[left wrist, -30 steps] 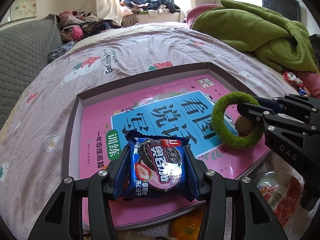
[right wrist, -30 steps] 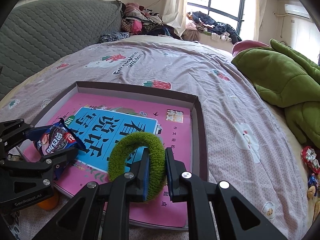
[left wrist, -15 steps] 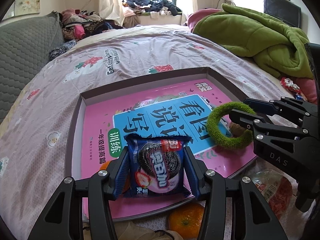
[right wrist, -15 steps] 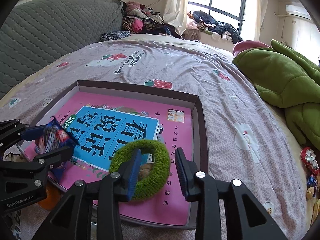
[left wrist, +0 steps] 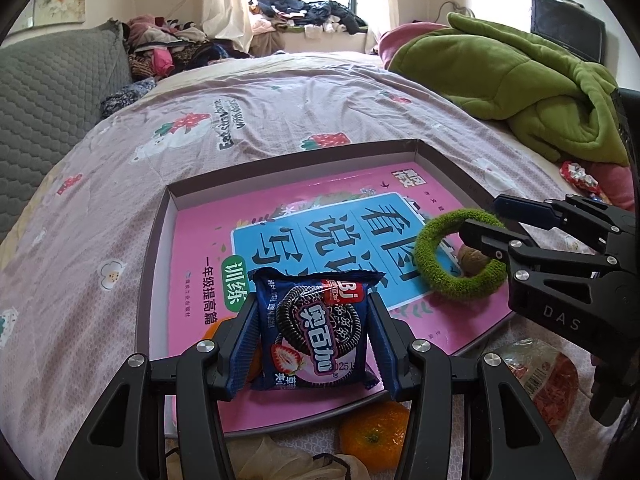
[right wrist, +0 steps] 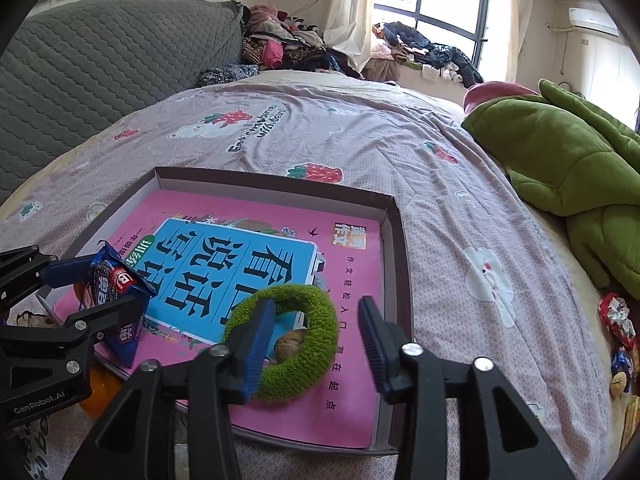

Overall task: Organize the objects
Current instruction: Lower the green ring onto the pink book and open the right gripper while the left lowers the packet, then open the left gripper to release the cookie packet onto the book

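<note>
Now we have two things on the go: the green fuzzy ring (right wrist: 294,340) lies flat on the pink book (right wrist: 352,408) inside the shallow box (right wrist: 394,216), near the box's right wall, with a small brown lump, perhaps a walnut (right wrist: 289,347), sitting in its hole; the blue biscuit packet (left wrist: 316,330) hangs upright above the near left part of the same book.

For the ring, we judge the letting-go all but done. The right tongs (right wrist: 316,340) have just been opening and now stand about half wide; the ring's right side lies between the jaws, the left pad reaches down into the hole, and neither pad seems to press on the fuzz. To finish well we would lift straight back and up, so that the left pad clears the hole without dragging the ring or knocking the nut.

For the packet, the left tongs (left wrist: 312,340) grip it by its two side edges, jaws about half wide and filled by it. We would lower it onto bare pink, well apart from the ring, and only then let the jaws part. An orange (left wrist: 374,434) and a red-printed bag (left wrist: 540,384) wait on the bedsheet (left wrist: 280,120) just outside the near edge
</note>
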`<state>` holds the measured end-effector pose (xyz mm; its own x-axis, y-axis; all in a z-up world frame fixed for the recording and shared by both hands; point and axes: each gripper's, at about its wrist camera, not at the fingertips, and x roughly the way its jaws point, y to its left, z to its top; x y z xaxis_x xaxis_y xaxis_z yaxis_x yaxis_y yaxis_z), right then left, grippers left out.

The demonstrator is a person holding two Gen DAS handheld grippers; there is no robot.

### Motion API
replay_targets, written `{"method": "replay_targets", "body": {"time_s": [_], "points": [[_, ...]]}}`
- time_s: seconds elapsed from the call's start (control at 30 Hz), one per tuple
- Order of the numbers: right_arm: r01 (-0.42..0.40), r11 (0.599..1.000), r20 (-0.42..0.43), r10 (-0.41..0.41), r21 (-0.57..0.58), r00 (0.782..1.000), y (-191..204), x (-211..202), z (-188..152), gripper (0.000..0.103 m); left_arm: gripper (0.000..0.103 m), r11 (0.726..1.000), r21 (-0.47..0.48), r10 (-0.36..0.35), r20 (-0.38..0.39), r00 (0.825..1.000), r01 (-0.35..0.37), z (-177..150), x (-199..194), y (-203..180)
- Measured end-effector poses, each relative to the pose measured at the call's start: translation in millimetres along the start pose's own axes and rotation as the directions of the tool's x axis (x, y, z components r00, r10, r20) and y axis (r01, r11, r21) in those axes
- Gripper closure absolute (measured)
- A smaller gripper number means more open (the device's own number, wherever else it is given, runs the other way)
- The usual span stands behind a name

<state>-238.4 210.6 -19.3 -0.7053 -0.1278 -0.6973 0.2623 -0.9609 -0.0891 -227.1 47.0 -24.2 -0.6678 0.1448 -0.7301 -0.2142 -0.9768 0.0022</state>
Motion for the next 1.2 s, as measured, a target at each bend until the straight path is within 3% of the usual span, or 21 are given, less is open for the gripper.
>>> {"method": "replay_targets", "body": {"time_s": [0.9,1.2], "points": [[-0.012,1.0,0.028,0.012,0.009,1.0,1,-14,7,0.056,0.05,0.998,-0.062,0.006,0.018,1.0,-0.005,5,-13,17],[-0.015,1.0,0.05,0.014,0.017,0.999,0,-24,10,0.055,0.045,0.998,-0.066,0.018,0.051,0.999,-0.014,9,-29,18]]}}
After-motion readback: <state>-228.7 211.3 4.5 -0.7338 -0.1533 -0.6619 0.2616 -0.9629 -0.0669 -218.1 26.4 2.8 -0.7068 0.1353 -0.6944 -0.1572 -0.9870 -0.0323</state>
